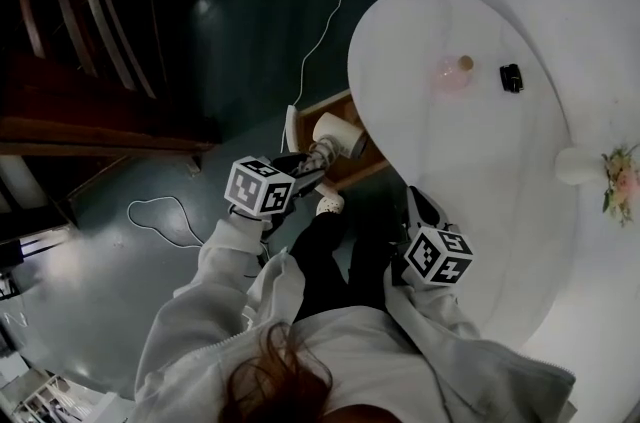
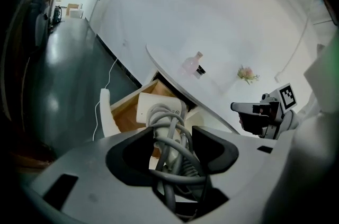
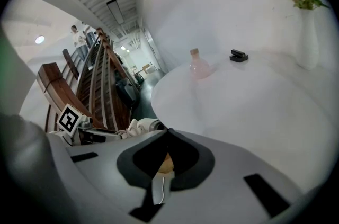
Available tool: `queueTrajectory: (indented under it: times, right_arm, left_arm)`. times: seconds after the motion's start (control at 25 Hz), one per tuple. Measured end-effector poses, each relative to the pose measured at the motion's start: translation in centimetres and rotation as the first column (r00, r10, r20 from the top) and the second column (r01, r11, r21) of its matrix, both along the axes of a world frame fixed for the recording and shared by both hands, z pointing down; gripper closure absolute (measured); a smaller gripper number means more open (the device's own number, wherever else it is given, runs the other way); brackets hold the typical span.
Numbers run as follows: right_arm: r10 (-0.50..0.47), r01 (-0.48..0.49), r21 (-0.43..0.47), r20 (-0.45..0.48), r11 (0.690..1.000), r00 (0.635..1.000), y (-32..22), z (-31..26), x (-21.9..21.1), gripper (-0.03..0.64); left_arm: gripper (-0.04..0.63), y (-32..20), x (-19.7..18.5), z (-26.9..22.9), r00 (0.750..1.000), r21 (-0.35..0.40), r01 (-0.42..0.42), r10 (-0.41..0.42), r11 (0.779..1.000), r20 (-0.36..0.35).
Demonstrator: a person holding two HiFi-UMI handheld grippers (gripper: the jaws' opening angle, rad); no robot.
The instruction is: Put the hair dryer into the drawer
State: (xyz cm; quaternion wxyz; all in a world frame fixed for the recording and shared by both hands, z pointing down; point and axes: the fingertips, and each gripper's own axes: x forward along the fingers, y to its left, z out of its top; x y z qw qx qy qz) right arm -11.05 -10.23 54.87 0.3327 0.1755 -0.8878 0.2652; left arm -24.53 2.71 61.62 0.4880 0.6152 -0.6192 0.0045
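My left gripper [image 1: 308,167] [image 2: 172,144] is shut on the handle of the white hair dryer [image 1: 336,135] [image 2: 159,110], whose grey cord is wound round the handle. The dryer's head hangs over the open wooden drawer [image 1: 352,171] [image 2: 126,113], which is pulled out from under the white oval table [image 1: 450,161]. My right gripper [image 1: 420,207] [image 3: 167,135] is beside the table's edge, shut with nothing between its tips. From the right gripper view the dryer [image 3: 142,125] and the left gripper [image 3: 92,134] show at lower left.
The drawer's white front panel [image 1: 292,126] [image 2: 106,112] stands toward the dark floor. A white cable [image 1: 160,211] lies on the floor. On the table stand a pink bottle [image 1: 452,71] [image 3: 198,66], a small black object [image 1: 511,77] and a vase of flowers [image 1: 585,164]. Wooden furniture [image 1: 90,111] is at left.
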Motion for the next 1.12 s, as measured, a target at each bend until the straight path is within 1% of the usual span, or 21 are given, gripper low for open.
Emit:
queueTrajectory:
  times: [0.12,0.28,0.44,0.64,0.88,1.12]
  right_arm:
    - [-0.002,0.002,-0.006,-0.007,1.0,1.0,0.4,0.1,0.3,0.568]
    - [0.004,-0.005,-0.01,-0.016,1.0,1.0,0.4,0.3,0.7,0.568]
    - [0.014,-0.014,-0.014,-0.028,1.0,1.0,0.3,0.5,1.2,0.568]
    - [0.019,-0.02,-0.023,-0.039,1.0,0.999,0.5,0.7,1.5,0.568]
    - [0.041,-0.043,-0.027,-0.054,0.999,0.998,0.5,0.9,2.1,0.568]
    - [0.064,-0.065,-0.023,-0.062,0.998,0.996,-0.1,1.3,2.3,0.568]
  left_arm:
    - [0.364,-1.2,0.3,0.3,0.999,0.0,-0.041,0.041,0.999,-0.005]
    - [0.364,-2.7,0.4,1.1,0.995,-0.024,-0.096,0.096,0.995,0.005]
    - [0.364,-4.0,0.5,1.9,0.992,-0.042,-0.128,0.127,0.991,-0.013]
    - [0.364,-5.6,0.2,2.7,0.986,-0.073,-0.169,0.169,0.983,-0.009]
    - [0.364,-7.6,0.4,3.5,0.98,-0.073,-0.199,0.198,0.977,-0.022]
    - [0.362,-9.3,0.7,4.2,0.979,-0.074,-0.205,0.204,0.976,-0.025]
